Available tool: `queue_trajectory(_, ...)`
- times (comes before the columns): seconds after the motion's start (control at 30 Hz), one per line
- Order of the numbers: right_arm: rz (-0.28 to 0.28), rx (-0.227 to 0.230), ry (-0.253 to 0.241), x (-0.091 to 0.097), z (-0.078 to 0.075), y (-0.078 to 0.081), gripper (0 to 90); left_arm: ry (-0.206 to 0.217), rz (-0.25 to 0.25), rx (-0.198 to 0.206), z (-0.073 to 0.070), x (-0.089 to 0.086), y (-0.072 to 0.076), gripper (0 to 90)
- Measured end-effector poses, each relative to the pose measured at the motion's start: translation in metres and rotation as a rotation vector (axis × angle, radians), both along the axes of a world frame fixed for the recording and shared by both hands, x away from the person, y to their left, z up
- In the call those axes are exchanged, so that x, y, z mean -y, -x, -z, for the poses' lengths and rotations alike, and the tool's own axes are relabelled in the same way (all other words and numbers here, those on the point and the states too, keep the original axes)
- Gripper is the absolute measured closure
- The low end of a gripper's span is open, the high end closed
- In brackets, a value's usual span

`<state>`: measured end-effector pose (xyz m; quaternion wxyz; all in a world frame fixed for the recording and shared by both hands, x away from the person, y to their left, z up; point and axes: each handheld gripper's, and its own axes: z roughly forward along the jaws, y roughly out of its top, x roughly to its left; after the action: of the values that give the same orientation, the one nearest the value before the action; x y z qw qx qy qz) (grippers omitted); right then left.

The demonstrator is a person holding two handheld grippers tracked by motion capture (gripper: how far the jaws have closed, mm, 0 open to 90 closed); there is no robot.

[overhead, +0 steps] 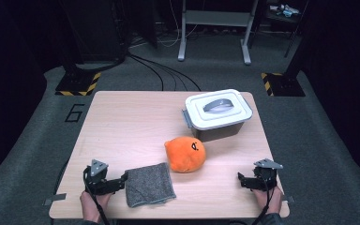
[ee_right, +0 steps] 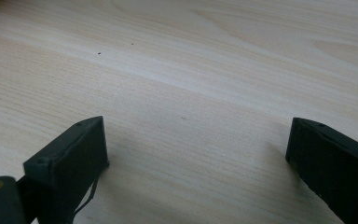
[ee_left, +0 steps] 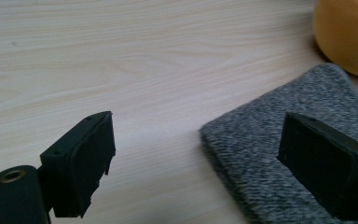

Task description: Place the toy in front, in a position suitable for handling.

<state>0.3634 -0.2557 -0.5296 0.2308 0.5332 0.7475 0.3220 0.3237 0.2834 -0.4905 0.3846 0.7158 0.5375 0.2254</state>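
Near the front edge of the light wooden table [overhead: 122, 122], a little left of the middle, lies the folded grey knitted cloth [overhead: 149, 184], flat on the wood. The left gripper [overhead: 120, 182] is just beside its left edge. In the left gripper view the jaws are spread wide: one stands over bare wood and the other over the cloth's [ee_left: 298, 149] near corner, so the cloth edge is between them. I cannot tell if a jaw touches the fabric.

Just behind the cloth's right corner sits the round orange plush toy [overhead: 185, 153] with a small dark face mark; whether it touches the cloth is not clear. Behind the toy, near the far right side, stands the grey plastic box with a white lid [overhead: 219, 112], its lid on.

The right gripper [overhead: 243, 180] rests near the front right corner, well apart from the cloth. Its jaws are also spread, with bare wood between them.
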Motion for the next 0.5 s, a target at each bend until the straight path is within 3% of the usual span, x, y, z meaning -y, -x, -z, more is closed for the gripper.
queue_trajectory(0.3,0.01,0.001,-0.006,0.0,0.0,0.0,5.3,-0.023,0.114,-0.049,-0.001,0.043,0.002,10.5)
queue_trajectory(0.5,0.011,0.002,-0.006,0.0,0.0,0.0,5.6,-0.07,0.177,-0.085,0.005,0.068,0.001,10.4)
